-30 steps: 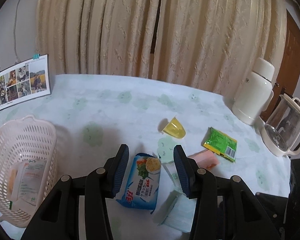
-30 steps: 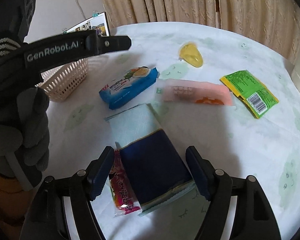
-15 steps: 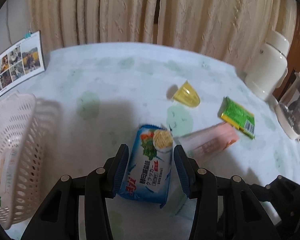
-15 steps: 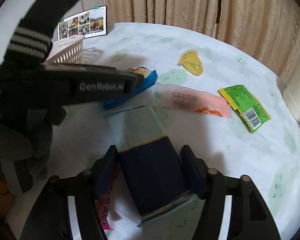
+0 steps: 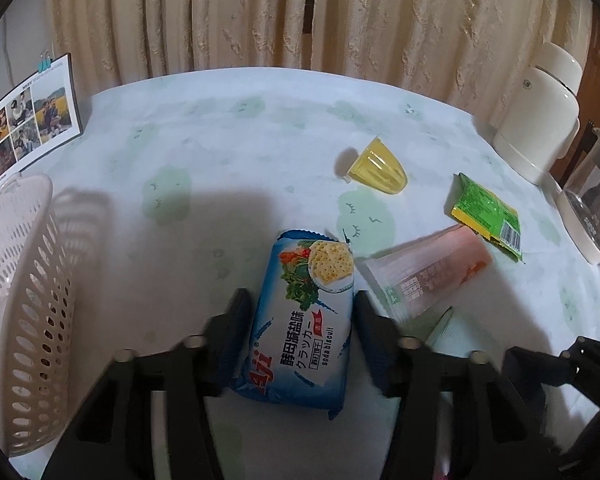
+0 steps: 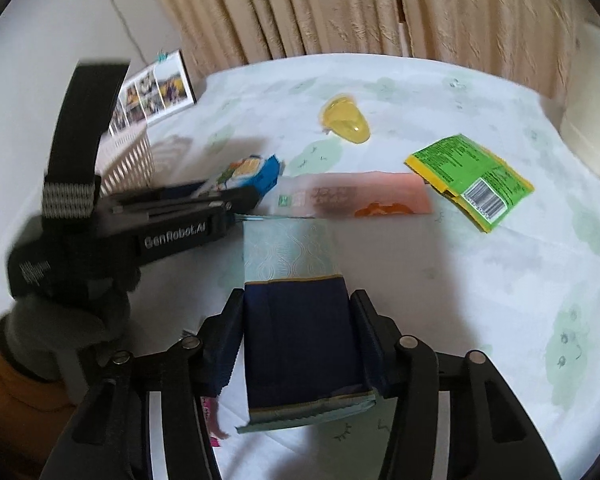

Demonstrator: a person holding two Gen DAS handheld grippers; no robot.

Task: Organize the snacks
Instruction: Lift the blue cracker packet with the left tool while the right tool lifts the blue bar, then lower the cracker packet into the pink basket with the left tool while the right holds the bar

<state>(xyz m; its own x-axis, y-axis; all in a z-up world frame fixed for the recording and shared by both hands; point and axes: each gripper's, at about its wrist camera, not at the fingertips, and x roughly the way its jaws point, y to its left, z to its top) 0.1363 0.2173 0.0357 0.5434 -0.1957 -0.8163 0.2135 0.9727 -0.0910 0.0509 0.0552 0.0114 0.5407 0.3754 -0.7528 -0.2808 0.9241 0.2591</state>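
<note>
One white basket (image 5: pixel 16 280) is seen at the left of the surface (image 5: pixel 240 152). One blue soda-biscuit pack (image 5: pixel 306 316) lies lengthwise between the left gripper (image 5: pixel 300 320) fingers, which touch its sides. One navy-and-teal packet (image 6: pixel 296 320), pointing away, is clamped by the right gripper (image 6: pixel 298 336). One pink pack (image 5: pixel 428 268), one green sachet (image 5: pixel 486 214) and one yellow jelly cup (image 5: pixel 378 166) lie beyond.

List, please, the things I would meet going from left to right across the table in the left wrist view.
White basket → blue soda biscuit pack → yellow jelly cup → pink packet → green packet → white thermos.
</note>
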